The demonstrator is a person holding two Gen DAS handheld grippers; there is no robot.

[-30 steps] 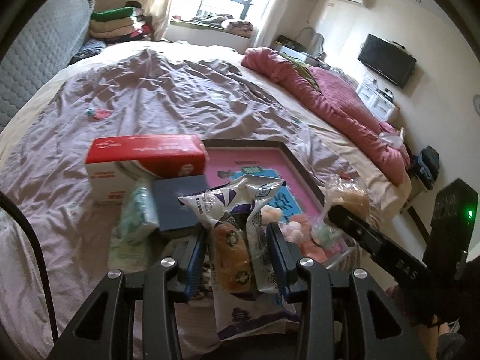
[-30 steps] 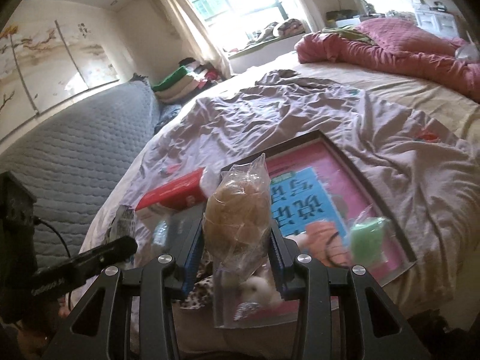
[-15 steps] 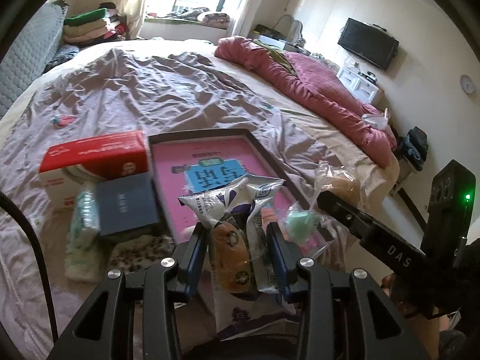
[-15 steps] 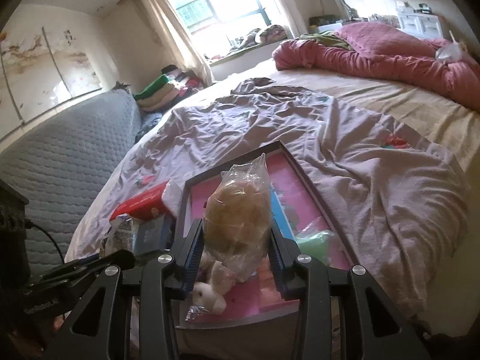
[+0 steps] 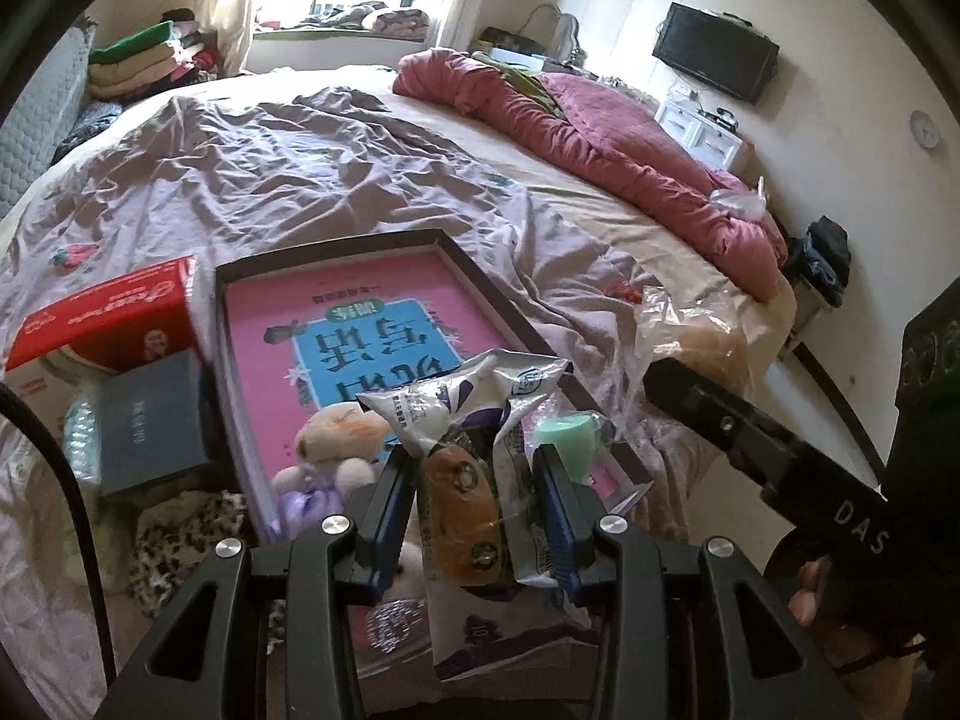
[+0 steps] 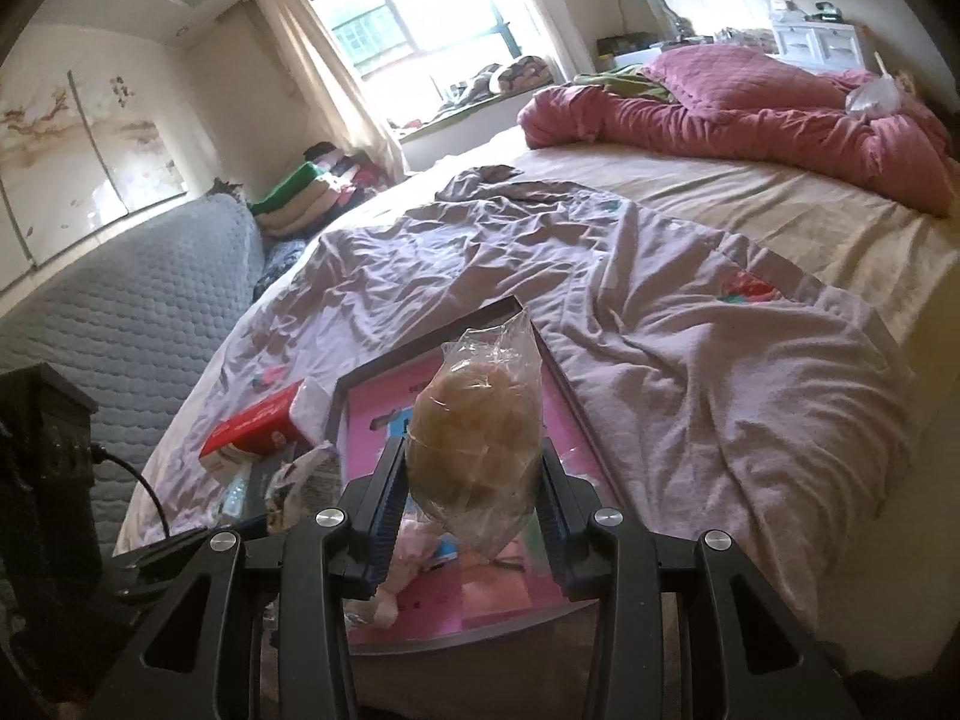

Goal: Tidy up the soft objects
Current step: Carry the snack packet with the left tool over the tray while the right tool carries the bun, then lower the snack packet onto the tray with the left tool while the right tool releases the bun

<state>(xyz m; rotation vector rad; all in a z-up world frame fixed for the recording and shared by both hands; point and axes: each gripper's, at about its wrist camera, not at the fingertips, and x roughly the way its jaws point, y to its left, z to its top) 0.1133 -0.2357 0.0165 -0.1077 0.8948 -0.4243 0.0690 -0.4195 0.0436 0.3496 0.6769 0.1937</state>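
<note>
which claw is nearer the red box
Left. The left claw, shut on a printed bread packet, sits over the tray's near end, close to the red box. The right claw, gripping a bagged bun, is further right.

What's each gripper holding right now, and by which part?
Left gripper: printed bread packet, pinched across its middle. Right gripper: clear-bagged bun, gripped at its sides, lower half.

A red quilt [image 5: 606, 138] lies heaped along the bed's far right edge; a television [image 5: 714, 60] hangs on the wall beyond, folded clothes [image 5: 150, 60] stacked far left.
</note>
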